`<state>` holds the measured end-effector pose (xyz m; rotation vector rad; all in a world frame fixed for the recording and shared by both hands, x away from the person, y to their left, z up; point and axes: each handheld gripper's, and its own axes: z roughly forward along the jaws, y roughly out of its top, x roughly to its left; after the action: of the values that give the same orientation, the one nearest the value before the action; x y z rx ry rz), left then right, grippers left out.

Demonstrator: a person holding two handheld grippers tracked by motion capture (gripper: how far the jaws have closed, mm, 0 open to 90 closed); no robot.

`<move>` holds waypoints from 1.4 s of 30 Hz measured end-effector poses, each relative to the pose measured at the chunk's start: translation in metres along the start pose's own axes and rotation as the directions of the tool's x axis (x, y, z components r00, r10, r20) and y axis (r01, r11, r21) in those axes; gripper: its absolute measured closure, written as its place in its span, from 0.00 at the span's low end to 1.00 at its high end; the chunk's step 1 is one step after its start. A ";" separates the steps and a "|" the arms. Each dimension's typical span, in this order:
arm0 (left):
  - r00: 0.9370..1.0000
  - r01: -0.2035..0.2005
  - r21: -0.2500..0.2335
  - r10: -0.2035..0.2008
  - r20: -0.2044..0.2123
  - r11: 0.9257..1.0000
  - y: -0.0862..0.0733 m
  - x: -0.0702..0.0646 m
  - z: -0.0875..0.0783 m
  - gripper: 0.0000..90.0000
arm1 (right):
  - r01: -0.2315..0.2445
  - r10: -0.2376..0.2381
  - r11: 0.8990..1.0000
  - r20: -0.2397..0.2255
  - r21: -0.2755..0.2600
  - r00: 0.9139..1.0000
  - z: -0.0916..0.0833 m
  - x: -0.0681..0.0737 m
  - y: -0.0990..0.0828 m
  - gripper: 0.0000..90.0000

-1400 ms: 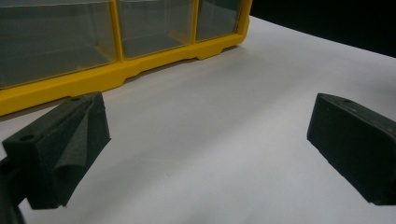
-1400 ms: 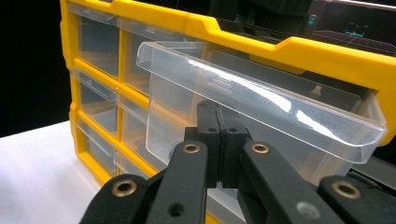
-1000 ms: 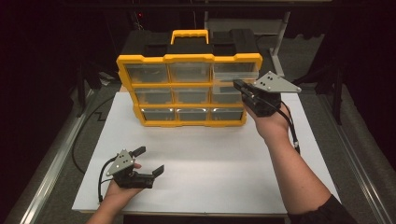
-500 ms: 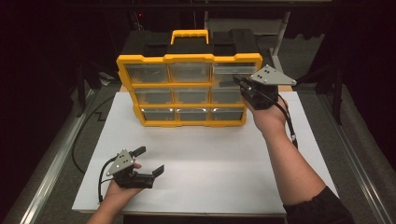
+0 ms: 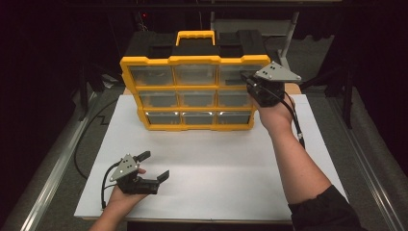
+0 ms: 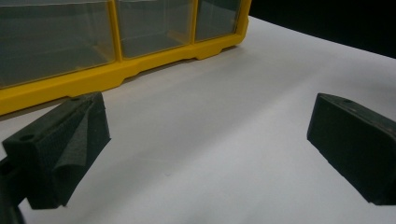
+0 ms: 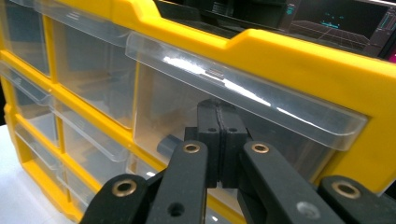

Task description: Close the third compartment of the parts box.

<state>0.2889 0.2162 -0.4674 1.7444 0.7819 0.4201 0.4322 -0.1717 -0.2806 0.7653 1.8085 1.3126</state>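
A yellow drawer organizer with clear drawers and a yellow carry handle stands upright at the back of the white board. My right gripper is shut with nothing between its pads. Its tips are right at the front of the top right drawer, just under that drawer's clear pull lip. The right gripper view has the closed jaws against that drawer, set in the yellow frame. My left gripper rests open on the board's near left part, well short of the organizer, its jaws wide apart.
A black cable runs over the grey table left of the board. Metal rails line both table sides. Black boxes stand behind the organizer. White board lies bare between the two grippers.
My right gripper has slid a short way up the picture along the organizer's right side, from the middle row to the top right drawer. The left gripper has not moved.
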 end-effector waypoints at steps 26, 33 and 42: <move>1.000 0.000 -0.002 0.000 -0.005 1.000 0.000 0.000 0.000 0.01 | -0.002 0.001 1.000 -0.033 -0.030 0.999 -0.027 0.006 -0.001 1.00; 1.000 0.002 -0.003 -0.002 -0.014 1.000 0.000 0.001 0.001 0.01 | -0.008 0.007 1.000 -0.040 -0.026 0.999 -0.045 0.006 -0.012 1.00; 1.000 0.004 0.000 -0.004 -0.023 1.000 0.000 0.001 0.001 0.01 | -0.042 0.043 0.999 -0.036 0.034 0.998 -0.052 0.005 -0.054 1.00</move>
<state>0.2902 0.2162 -0.4681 1.7403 0.8017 0.4387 0.3837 -0.2097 -0.3240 0.8067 1.8564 1.3350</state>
